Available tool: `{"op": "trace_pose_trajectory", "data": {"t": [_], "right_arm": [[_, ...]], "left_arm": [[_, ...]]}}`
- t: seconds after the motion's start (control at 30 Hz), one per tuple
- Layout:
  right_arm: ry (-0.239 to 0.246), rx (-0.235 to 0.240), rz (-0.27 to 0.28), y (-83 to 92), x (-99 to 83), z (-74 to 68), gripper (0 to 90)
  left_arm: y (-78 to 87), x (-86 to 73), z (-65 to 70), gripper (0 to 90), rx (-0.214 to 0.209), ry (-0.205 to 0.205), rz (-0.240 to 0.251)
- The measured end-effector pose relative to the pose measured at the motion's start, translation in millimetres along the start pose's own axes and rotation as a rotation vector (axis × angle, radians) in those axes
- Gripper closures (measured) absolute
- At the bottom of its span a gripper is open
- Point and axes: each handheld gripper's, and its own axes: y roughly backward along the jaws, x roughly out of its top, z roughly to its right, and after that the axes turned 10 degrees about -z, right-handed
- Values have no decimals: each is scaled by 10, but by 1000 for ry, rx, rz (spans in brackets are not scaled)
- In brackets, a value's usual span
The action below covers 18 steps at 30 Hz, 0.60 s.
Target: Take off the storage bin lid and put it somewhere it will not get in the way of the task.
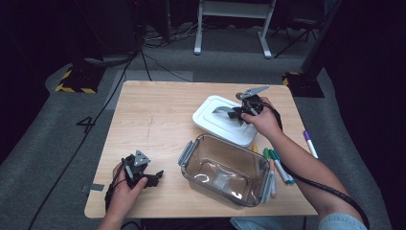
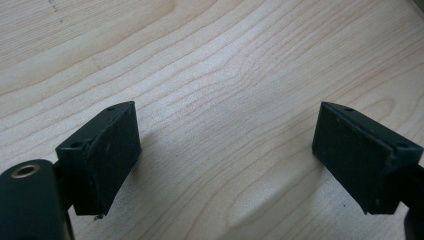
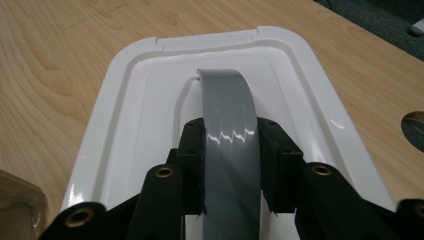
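Note:
My right gripper [image 1: 235,114] is shut on a grey tape roll [image 1: 223,110], gripping it across its width just above a white container lid [image 1: 209,125] at the table's back right. In the right gripper view the curved grey tape roll [image 3: 227,100] sits between the black pads [image 3: 192,165], with the white lid [image 3: 130,100] beneath. My left gripper [image 1: 154,177] rests low at the front left of the wooden table [image 1: 148,115]. Its jaws [image 2: 225,150] stand wide apart over bare wood, holding nothing.
A clear plastic container [image 1: 191,152] with grey side clips stands at the front centre, beside the lid. Several markers [image 1: 280,165] lie along its right side, and a purple marker [image 1: 310,143] lies near the table's right edge. Dark floor and cables surround the table.

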Motion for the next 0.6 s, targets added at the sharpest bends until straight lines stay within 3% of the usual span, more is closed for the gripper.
{"op": "trace_pose_trajectory", "data": {"t": [0.6], "right_arm": [[25, 23, -41, -356, -196, -89, 674]], "left_arm": [[0, 0, 0, 125, 0, 0, 0]]}}
